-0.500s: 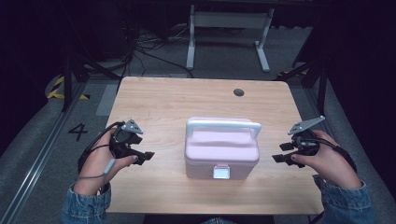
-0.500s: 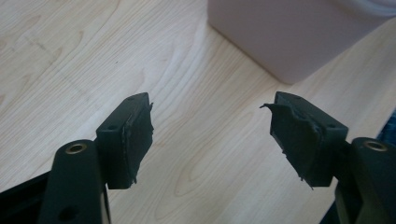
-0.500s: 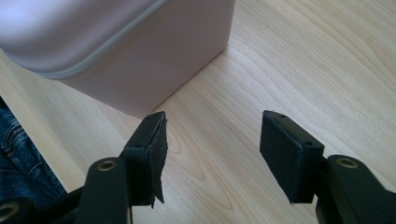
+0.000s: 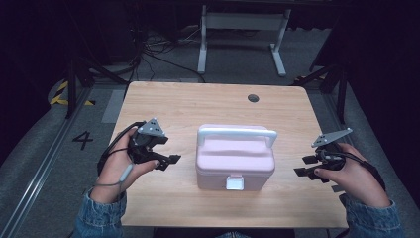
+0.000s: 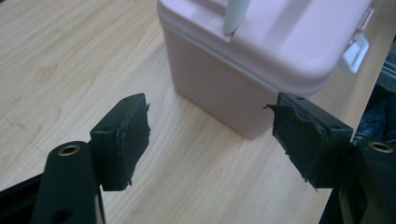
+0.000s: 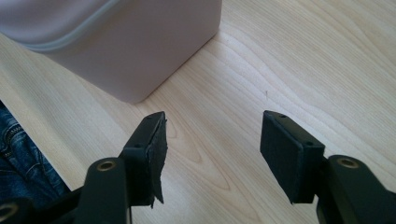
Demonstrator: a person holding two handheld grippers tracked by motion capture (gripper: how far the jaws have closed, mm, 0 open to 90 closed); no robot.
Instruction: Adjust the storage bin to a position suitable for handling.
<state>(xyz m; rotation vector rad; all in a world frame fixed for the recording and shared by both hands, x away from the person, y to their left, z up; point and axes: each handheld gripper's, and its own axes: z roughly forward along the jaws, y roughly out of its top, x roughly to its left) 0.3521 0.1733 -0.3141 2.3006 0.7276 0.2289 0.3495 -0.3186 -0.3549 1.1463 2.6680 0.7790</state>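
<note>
Light wooden table (image 4: 188, 106) with rounded corners, small dark round hole (image 4: 253, 98) near its far edge, right of centre.

Pale pink plastic box with a white carry handle and a white front latch (image 4: 235, 158): sits near the middle of the table, closer to the near edge than the far one. Lid down. Handle (image 4: 236, 133) stands upright across the lid's far side. Latch (image 4: 235, 183) faces the near edge, lying flat against the front wall.

Left gripper (image 4: 171, 159): black two-jaw tool with a grey three-cornered plate on top, held in the person's left hand (image 4: 121, 166) over the table's left part, near the left edge. Jaws point toward the box's left wall; near it, not touching. In the left gripper view the left gripper (image 5: 210, 140) has its jaws spread wide, nothing between them but bare wood, the pink box's corner (image 5: 243, 93) just beyond.

Right gripper (image 4: 303, 166): same build, held in the right hand (image 4: 354, 176) at the table's right edge, jaws aimed at the box's right wall, clearly apart from it. In the right gripper view the right gripper (image 6: 212, 147) is likewise parted wide and empty, pads over bare wood; the box's lower corner (image 6: 135, 51) is ahead to the upper left.

Denim sleeves (image 4: 369, 218) on both forearms at the near edge.
</note>
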